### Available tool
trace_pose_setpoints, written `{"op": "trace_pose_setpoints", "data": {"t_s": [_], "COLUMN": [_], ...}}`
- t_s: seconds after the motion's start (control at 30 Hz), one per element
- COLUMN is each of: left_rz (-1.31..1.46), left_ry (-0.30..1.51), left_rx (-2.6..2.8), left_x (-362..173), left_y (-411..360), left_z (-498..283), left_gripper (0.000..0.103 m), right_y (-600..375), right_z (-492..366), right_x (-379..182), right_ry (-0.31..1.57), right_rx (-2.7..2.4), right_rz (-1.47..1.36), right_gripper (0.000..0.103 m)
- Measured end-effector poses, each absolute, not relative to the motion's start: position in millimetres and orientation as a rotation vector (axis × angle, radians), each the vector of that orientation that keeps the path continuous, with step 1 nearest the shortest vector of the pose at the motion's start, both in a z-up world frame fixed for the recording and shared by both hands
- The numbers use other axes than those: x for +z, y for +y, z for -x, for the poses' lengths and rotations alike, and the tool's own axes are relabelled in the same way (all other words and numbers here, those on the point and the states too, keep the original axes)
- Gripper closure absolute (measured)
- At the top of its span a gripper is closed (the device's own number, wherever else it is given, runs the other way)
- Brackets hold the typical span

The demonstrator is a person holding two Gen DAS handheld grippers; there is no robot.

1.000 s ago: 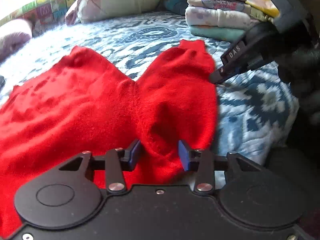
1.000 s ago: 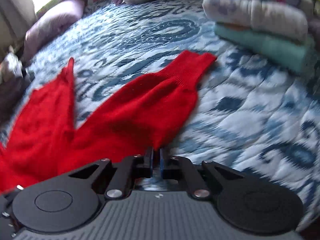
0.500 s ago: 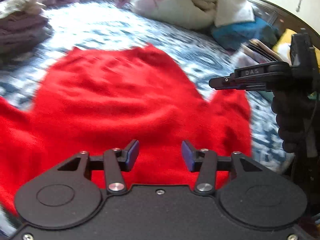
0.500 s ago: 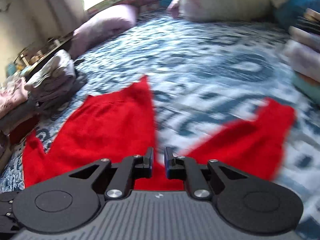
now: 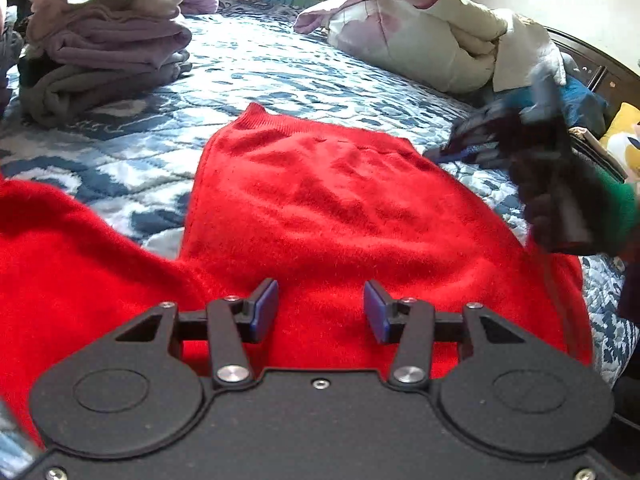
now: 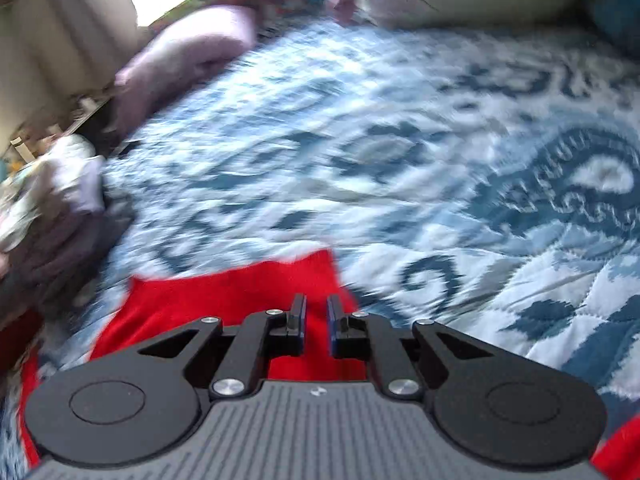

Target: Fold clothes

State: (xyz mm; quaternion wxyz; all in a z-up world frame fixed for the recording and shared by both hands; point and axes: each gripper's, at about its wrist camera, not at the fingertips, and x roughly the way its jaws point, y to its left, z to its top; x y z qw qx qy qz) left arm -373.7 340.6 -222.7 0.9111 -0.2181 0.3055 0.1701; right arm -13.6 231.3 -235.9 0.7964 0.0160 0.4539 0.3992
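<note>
A red knit garment (image 5: pixel 340 208) lies spread on the blue and white patterned bedspread (image 5: pixel 280 76). My left gripper (image 5: pixel 320 310) is open and hovers just above the garment's near part, holding nothing. My right gripper (image 6: pixel 316 316) has its jaws slightly apart, with a narrow gap, above the red garment's far corner (image 6: pixel 248 292); it holds nothing. The right gripper also shows blurred in the left wrist view (image 5: pixel 532 152), over the garment's right edge.
A stack of folded purple and grey clothes (image 5: pixel 100 52) sits at the far left of the bed. Pale pillows and bundled bedding (image 5: pixel 432 44) lie at the back. A lilac pillow (image 6: pixel 184 52) lies at the bed's far left edge.
Both grippers swung left, from the garment's legs near the right-hand folded stack to its wide part. The right gripper's jaws opened slightly from shut.
</note>
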Motion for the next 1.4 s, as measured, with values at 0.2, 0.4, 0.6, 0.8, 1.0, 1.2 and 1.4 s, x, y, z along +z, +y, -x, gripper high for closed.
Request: {"op": "trace_pose_setpoints", "data": {"t_s": [0.2,0.4,0.6,0.8,1.0,1.2,1.4], "left_rz": [0.501,0.521,0.493,0.484,0.384,0.282,0.174], "left_ry": [0.599,0.61,0.611,0.604,0.643,0.696,0.798], "left_rx": [0.345,0.341,0.352,0.341,0.284,0.216,0.177], "left_x": [-219,-223,-221,-212,-202,-196,-211], "left_y": [349,351,347,333,290,241,201], "left_z": [379,378,378,383,382,382,381], "left_gripper": [0.056,0.051,0.051,0.051,0.05,0.05,0.051], "right_y": [213,218,220,179,131,102,78], "right_z": [1,26,14,48,104,160,211], "right_x": [-235,-224,-240,-201,-176,-175,-196], "right_ry": [0.97,0.94,1.024,0.98,0.962,0.916,0.893], "right_rx": [0.847,0.946,0.854,0.914,1.0,1.034,1.097], "right_rz": [-0.154,-0.095,-0.112,-0.068,0.106,0.33,0.466], "right_gripper": [0.092,0.093,0.103,0.092,0.092,0.092,0.092]}}
